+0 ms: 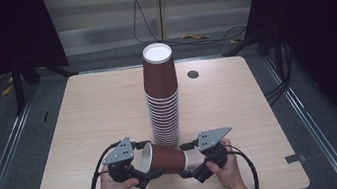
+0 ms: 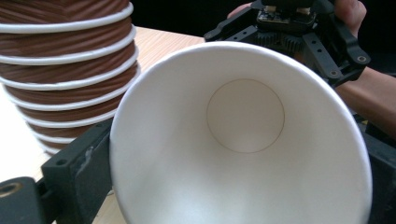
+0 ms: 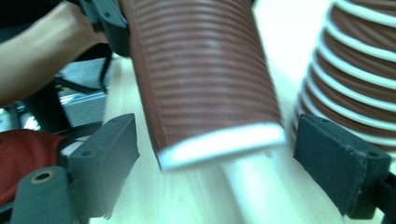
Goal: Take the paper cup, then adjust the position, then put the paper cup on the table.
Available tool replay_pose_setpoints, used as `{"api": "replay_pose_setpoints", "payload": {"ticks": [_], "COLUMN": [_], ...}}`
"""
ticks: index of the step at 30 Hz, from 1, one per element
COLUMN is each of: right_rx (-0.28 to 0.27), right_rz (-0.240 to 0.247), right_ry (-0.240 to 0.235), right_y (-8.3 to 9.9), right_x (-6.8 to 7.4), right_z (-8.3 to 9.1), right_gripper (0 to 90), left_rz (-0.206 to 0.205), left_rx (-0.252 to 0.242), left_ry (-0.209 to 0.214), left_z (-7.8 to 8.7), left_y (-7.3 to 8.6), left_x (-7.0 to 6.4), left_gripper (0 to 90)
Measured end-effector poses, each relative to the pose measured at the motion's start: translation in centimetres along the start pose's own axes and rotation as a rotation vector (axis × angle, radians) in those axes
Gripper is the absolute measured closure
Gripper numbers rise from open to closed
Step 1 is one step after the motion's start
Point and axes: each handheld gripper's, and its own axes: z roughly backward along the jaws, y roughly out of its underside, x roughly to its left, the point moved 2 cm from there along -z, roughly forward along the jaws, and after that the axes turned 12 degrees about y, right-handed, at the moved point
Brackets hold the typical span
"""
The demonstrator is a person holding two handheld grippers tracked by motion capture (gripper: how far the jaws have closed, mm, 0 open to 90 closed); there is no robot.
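One paper cup (image 1: pixel 163 158), clamped by left gripper (image 1: pixel 144 175), lies before the cup stack (image 1: pixel 162 95); right gripper (image 1: pixel 194 170) gapes at its base, unstacked.

Light wooden table (image 1: pixel 87 137) bears 1 tall stack of brown cups (image 1: pixel 162 95).

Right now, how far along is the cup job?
Done: a tall stack of cups stands inverted mid-table, so most cups already look stacked. In hand: one loose cup lies sideways between the grippers; the left gripper clamps its rim end, while the right gripper is open around its base, gaps showing beside both pads. Left: probably placing this cup onto the stack; not started.
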Motion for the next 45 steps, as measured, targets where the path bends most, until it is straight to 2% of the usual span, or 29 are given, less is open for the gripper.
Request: {"api": "replay_pose_setpoints", "payload": {"ticks": [5, 6, 10, 12, 14, 19, 22, 26, 32, 35, 38, 40, 41, 44, 45], "right_rx": [-0.017, -0.020, -0.033, -0.043, -0.051, -0.066, -0.106, -0.144, -0.190, -0.218, -0.231, -0.259, -0.275, -0.297, -0.305], "right_rz": [-0.022, -0.027, -0.060, -0.078, -0.094, -0.167, -0.196, -0.223, -0.230, -0.237, -0.262, -0.270, -0.273, -0.292, -0.296], "right_ry": [0.067, 0.096, 0.152, 0.213, 0.254, 0.375, 0.441, 0.495, 0.508, 0.506, 0.548, 0.564, 0.588, 0.721, 0.749], "right_y": [0.7, 0.9, 1.7, 2.2, 2.5, 3.6, 4.2, 4.8, 4.9, 5.3, 5.8, 5.9, 6.0, 6.2, 6.3], "right_x": [-0.3, -0.4, -0.7, -1.0, -1.3, -2.1, -2.4, -2.5, -2.5, -2.5, -2.6, -2.6, -2.6, -2.7, -2.7], "right_z": [0.7, 1.0, 1.8, 2.3, 2.7, 3.8, 4.3, 4.8, 5.3, 5.4, 5.6, 5.7, 5.8, 5.8, 5.8], "right_gripper": [13.4, 13.4, 13.4, 13.4, 13.4, 13.3, 13.3, 13.2, 13.1, 13.1, 13.1, 13.1, 13.0, 13.2, 13.1], "left_rz": [-0.003, 0.001, 0.015, 0.023, 0.033, 0.048, 0.058, 0.074, 0.092, 0.106, 0.118, 0.125, 0.127, 0.136, 0.143], "left_rx": [0.032, 0.035, 0.050, 0.050, 0.049, 0.056, 0.075, 0.083, 0.098, 0.127, 0.149, 0.156, 0.160, 0.171, 0.179], "left_ry": [-0.033, -0.042, -0.073, -0.087, -0.102, -0.141, -0.171, -0.189, -0.200, -0.212, -0.222, -0.231, -0.235, -0.246, -0.247], "left_z": [1.1, 1.3, 2.2, 2.8, 3.3, 4.5, 4.9, 5.4, 6.0, 6.3, 6.7, 6.8, 6.9, 7.1, 7.2], "left_y": [-0.5, -0.5, -0.3, -0.2, -0.2, -0.1, 0.0, -0.1, -0.1, 0.0, 0.0, 0.0, 0.0, 0.0, 0.0], "left_x": [0.1, 0.2, 0.3, 0.4, 0.6, 1.0, 1.4, 1.7, 2.2, 2.6, 3.2, 3.4, 3.5, 3.8, 3.9], "left_gripper": [4.3, 4.3, 4.2, 4.2, 4.2, 4.1, 4.1, 4.1, 3.9, 3.9, 3.9, 3.9, 3.9, 4.0, 3.9]}}
